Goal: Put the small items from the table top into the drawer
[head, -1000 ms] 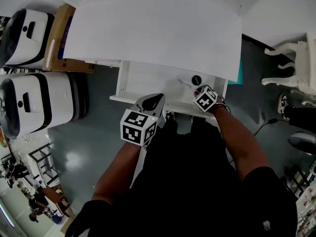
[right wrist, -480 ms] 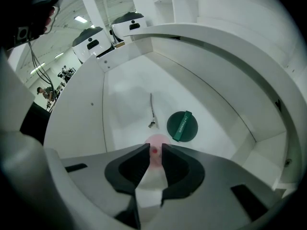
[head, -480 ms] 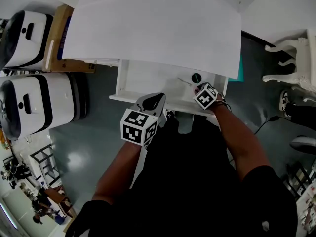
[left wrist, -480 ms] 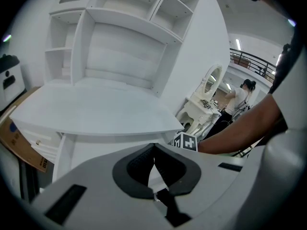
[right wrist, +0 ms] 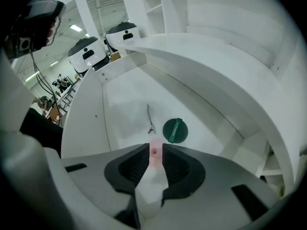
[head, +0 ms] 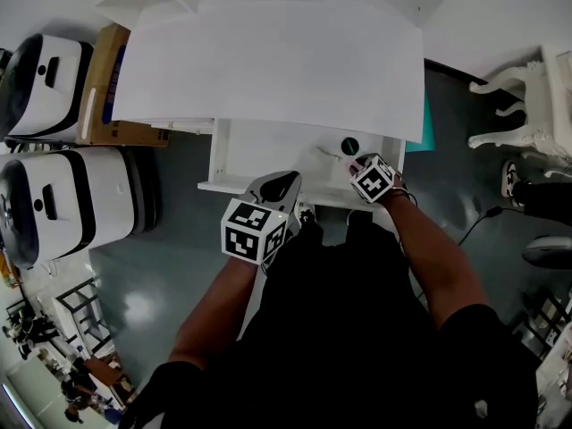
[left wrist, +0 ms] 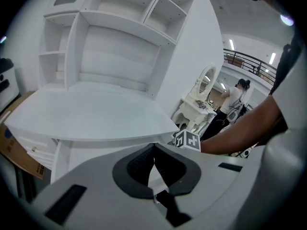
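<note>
While the drawer (head: 259,155) under the white table top (head: 268,61) stands open, two items are recorded on its floor: a green round disc (right wrist: 174,130) and, just beside it, a thin metal pin (right wrist: 149,119). Right gripper (right wrist: 154,150): held over the drawer's right end, jaws pinched on a small pink piece (right wrist: 155,153) marked with a red dot. Left gripper (left wrist: 153,147): held near the drawer front, jaws pressed together, empty.

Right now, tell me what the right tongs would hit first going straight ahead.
Probably the drawer floor, close to the thin metal piece; the green disc lies just beside that line. Depth is unclear.
</note>
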The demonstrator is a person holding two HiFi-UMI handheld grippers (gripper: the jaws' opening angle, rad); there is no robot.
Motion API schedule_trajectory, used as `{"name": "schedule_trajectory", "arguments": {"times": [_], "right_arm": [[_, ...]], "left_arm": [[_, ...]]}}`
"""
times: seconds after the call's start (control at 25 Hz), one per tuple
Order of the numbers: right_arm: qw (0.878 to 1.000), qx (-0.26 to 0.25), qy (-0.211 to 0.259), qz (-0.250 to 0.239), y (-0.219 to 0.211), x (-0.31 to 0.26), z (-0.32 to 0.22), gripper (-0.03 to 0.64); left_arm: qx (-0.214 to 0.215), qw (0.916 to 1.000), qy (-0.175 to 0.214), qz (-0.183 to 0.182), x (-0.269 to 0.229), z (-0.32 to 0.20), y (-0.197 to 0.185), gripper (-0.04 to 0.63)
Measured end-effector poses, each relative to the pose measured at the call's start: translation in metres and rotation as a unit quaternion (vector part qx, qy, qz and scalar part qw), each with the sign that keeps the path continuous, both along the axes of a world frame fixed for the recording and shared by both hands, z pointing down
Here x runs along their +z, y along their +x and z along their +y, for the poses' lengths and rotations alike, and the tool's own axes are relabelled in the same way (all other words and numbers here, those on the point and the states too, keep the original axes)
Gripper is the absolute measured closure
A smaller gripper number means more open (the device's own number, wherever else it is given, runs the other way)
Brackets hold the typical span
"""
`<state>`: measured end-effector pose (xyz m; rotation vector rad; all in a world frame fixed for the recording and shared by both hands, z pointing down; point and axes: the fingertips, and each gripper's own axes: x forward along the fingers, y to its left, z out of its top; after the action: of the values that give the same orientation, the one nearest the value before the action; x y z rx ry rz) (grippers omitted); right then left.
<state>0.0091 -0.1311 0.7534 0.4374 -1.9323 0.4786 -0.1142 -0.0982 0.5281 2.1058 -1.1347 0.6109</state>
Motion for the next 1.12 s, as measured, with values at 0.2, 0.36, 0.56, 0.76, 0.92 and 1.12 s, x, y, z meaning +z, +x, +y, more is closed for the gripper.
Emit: {"name": "schedule_trajectory", "arguments": {"times": [0.2, 0.36, 0.56, 0.76, 0.92, 1.12], "right_arm": [[1.000, 0.027, 0.014, -0.004, 0.006, -0.014, 0.001, 0.540], [0.997, 0.061, 0.037, -0.024, 0.011, -0.035, -0.002, 0.540], [0.992, 0.107, 0.054, -0.044, 0.015, -0.066, 0.003, 0.540], [0.982, 0.159, 0.079, -0.063, 0.019, -0.098, 0.006, 0.540], [0.970, 0.201, 0.104, -0.092, 0.023, -0.135, 0.011, 0.540], [0.953, 0.236, 0.137, -0.131, 0.021, -0.178, 0.023, 0.541]], "left_arm": [[0.019, 0.9998, 0.010, 0.005, -0.004, 0.000, 0.002, 0.584], [0.035, 0.9991, 0.021, 0.010, -0.009, -0.001, 0.006, 0.584], [0.066, 0.9974, 0.027, 0.011, -0.011, 0.002, 0.009, 0.584], [0.086, 0.9954, 0.039, 0.016, -0.017, 0.002, 0.005, 0.584], [0.103, 0.9934, 0.046, 0.021, -0.022, 0.001, 0.007, 0.584], [0.130, 0.9896, 0.052, 0.029, -0.030, 0.009, 0.012, 0.584]]}}
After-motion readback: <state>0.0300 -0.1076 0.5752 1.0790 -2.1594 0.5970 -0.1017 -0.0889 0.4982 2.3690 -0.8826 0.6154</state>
